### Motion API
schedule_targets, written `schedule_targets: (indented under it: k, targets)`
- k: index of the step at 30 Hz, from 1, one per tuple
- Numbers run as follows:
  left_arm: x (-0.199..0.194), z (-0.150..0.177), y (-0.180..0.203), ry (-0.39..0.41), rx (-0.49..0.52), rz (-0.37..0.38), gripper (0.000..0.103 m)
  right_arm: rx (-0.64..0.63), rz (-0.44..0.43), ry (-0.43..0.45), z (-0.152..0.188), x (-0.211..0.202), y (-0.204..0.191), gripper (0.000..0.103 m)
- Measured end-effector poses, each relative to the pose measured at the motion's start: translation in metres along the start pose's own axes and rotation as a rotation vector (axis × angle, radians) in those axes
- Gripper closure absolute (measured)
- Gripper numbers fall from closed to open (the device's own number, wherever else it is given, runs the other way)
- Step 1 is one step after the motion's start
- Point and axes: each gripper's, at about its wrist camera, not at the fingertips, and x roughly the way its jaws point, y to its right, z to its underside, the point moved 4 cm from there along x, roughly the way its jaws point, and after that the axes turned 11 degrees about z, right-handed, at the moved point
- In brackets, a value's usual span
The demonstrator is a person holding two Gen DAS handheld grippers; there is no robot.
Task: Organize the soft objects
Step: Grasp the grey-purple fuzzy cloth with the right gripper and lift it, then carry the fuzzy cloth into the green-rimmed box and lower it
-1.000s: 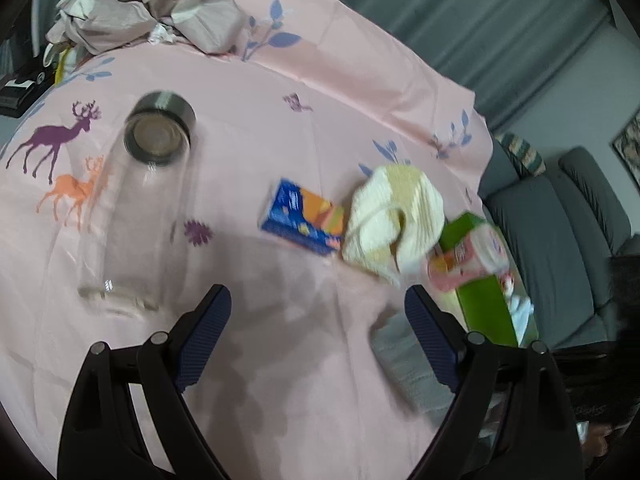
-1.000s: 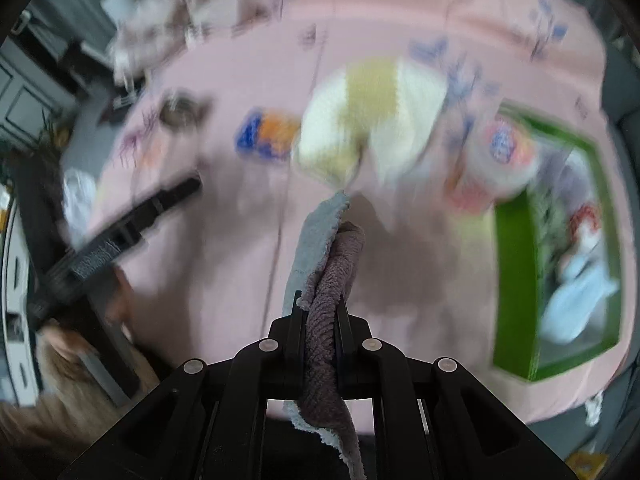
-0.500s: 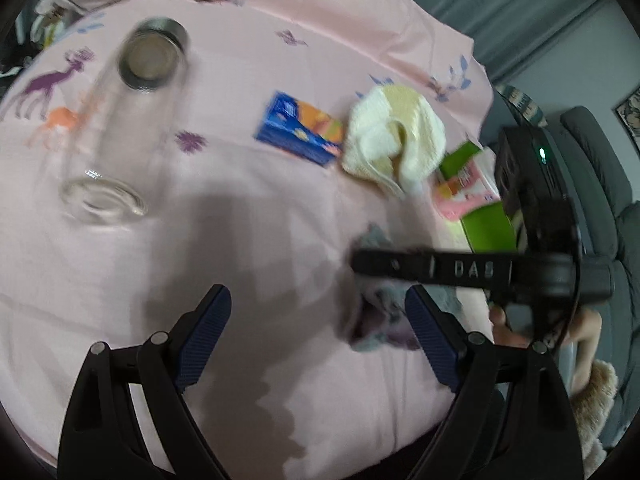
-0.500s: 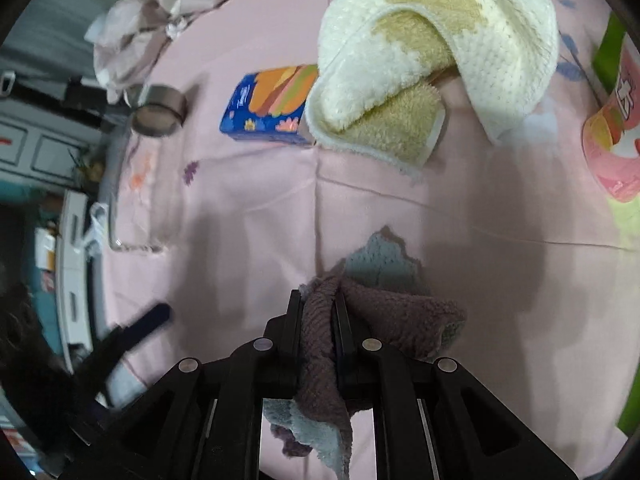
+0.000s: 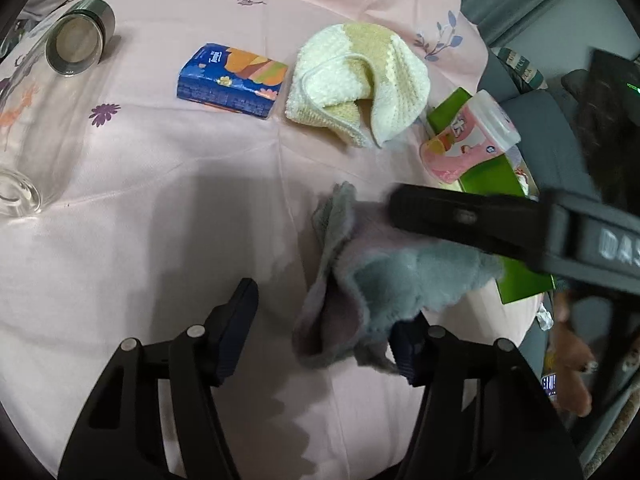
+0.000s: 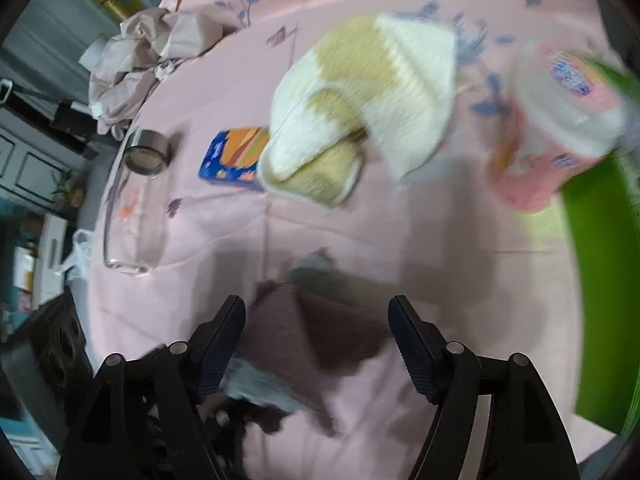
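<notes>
A grey and mauve cloth [image 5: 360,280] lies crumpled on the pink sheet, between my open left gripper [image 5: 324,328] fingers, partly draped over the right finger. In the right wrist view the same cloth [image 6: 316,332] lies between my open right gripper [image 6: 316,332] fingers. The right gripper shows as a black bar [image 5: 500,224] over the cloth in the left view. A cream and yellow towel [image 5: 360,80] lies folded farther back; it also shows in the right wrist view [image 6: 360,108].
A blue tissue pack [image 5: 232,80] lies left of the towel. A clear glass jar [image 5: 48,92] lies on its side at far left. A pink cup [image 5: 472,140] leans against a green box [image 5: 496,184] at right. Crumpled fabric [image 6: 152,48] sits at the back.
My right gripper has opened and let the grey and mauve cloth drop onto the sheet. My left gripper has moved closer, so the cloth now lies between its fingers.
</notes>
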Motion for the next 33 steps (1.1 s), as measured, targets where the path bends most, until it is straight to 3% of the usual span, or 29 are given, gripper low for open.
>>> schedule_targets:
  k: [3,6,8,14,17,19,23,25,29,33]
  targets:
    - [0.000,-0.002,0.000,0.007,0.004,-0.015,0.048,0.035,0.009,0.033,0.000,-0.013,0.020,0.028]
    - [0.002,-0.002,0.001,0.017,0.015,-0.044,0.054,0.093,-0.062,0.033,0.002,-0.014,0.034,0.028]
    - [0.004,-0.002,0.003,0.016,0.021,-0.038,0.062,0.104,-0.098,0.014,0.005,-0.005,0.036,0.028]
    - [0.009,-0.002,0.008,0.011,0.028,-0.021,0.074,0.133,-0.200,-0.063,0.017,0.023,0.025,0.028]
    - [0.011,-0.003,0.010,0.013,0.037,0.001,0.078,0.124,-0.200,-0.061,0.021,0.028,0.020,0.029]
    - [0.012,-0.003,0.013,0.014,0.046,0.022,0.084,0.107,-0.206,-0.034,0.022,0.025,0.018,0.040]
    - [0.015,-0.004,0.019,0.018,0.073,0.006,0.085,0.099,-0.237,-0.027,0.024,0.029,0.014,0.053]
    - [0.015,-0.007,0.026,0.019,0.100,-0.011,0.086,0.097,-0.275,-0.003,0.024,0.024,0.014,0.066]
    - [0.009,-0.020,0.051,0.053,0.173,-0.034,0.086,0.112,-0.310,0.054,0.021,0.007,0.021,0.067]
    - [-0.001,-0.040,0.089,0.096,0.268,-0.012,0.086,0.145,-0.329,0.164,0.010,-0.031,0.038,0.067]
